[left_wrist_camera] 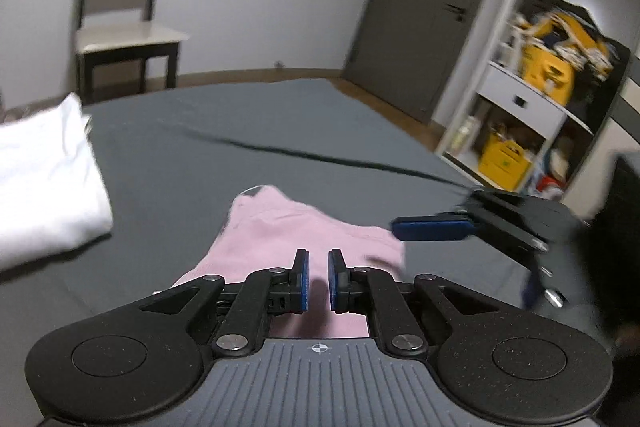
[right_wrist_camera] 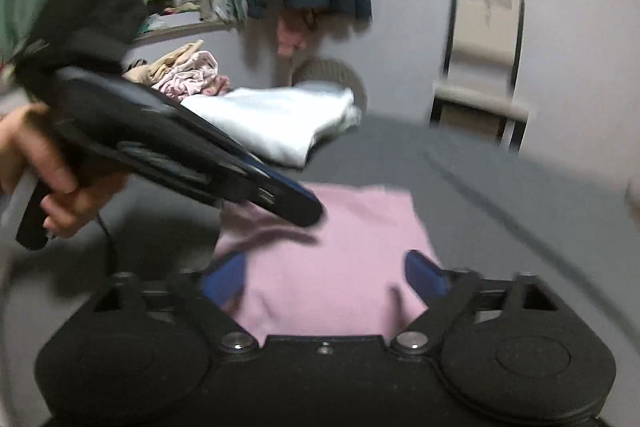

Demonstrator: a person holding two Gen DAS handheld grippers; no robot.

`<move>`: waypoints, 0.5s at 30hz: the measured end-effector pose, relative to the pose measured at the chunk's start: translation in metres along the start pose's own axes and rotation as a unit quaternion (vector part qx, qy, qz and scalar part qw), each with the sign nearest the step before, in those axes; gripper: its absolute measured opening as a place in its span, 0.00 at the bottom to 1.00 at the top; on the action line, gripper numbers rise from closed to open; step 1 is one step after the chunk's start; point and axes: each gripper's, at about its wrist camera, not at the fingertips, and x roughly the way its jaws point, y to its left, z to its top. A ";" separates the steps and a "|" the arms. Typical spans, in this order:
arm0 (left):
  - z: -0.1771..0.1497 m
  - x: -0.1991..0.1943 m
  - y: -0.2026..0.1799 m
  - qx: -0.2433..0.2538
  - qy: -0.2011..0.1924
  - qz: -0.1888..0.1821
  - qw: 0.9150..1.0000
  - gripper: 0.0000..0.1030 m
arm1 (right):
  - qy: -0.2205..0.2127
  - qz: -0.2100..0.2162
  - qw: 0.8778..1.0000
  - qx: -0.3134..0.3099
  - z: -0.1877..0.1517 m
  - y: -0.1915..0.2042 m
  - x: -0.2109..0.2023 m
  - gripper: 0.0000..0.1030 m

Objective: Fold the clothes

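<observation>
A folded pink garment [left_wrist_camera: 288,227] [right_wrist_camera: 340,251] lies flat on the grey bed sheet [left_wrist_camera: 240,131] [right_wrist_camera: 500,195]. My left gripper [left_wrist_camera: 319,279] hovers low over its near edge, pads only a narrow gap apart with nothing between them. In the right wrist view the left gripper [right_wrist_camera: 308,211] reaches in from the left over the pink cloth, held by a hand [right_wrist_camera: 52,167]. My right gripper [right_wrist_camera: 325,279] stands wide open over the garment's near side, empty. One of its blue fingers [left_wrist_camera: 432,229] shows at the right of the left wrist view.
A folded white garment [left_wrist_camera: 40,187] [right_wrist_camera: 280,123] sits on the bed to the left. Loose clothes [right_wrist_camera: 188,75] are piled behind it. A thin dark cord [left_wrist_camera: 320,157] crosses the sheet. A chair [left_wrist_camera: 124,27] [right_wrist_camera: 480,67], a grey door [left_wrist_camera: 420,7] and a white shelf [left_wrist_camera: 540,87] stand beyond the bed.
</observation>
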 end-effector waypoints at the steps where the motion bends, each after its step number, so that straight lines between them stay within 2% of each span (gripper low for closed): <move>1: -0.001 0.005 0.004 -0.010 0.001 0.005 1.000 0.08 | 0.000 0.003 1.000 0.003 0.000 0.002 0.002 0.88; 6: -0.021 0.022 0.022 -0.024 0.015 0.023 0.999 0.08 | 0.009 0.007 0.999 0.037 -0.004 -0.002 0.027 0.90; 9: -0.032 0.025 0.036 -0.046 0.011 0.014 0.999 0.08 | 0.032 0.029 0.996 0.080 -0.007 -0.012 0.042 0.94; 10: -0.035 0.025 0.040 -0.054 0.008 0.009 0.998 0.08 | 0.042 0.037 0.994 0.090 -0.009 -0.013 0.047 0.99; 11: -0.036 0.026 0.043 -0.056 0.005 0.008 0.998 0.08 | 0.050 0.038 0.995 0.078 -0.013 -0.009 0.052 1.00; 13: -0.038 0.028 0.046 -0.050 0.001 0.016 0.999 0.08 | 0.057 0.023 0.998 0.010 -0.019 0.008 0.056 1.00; 15: -0.037 0.029 0.051 -0.042 -0.002 0.028 0.999 0.08 | 0.059 0.022 0.998 0.009 -0.021 0.010 0.055 1.00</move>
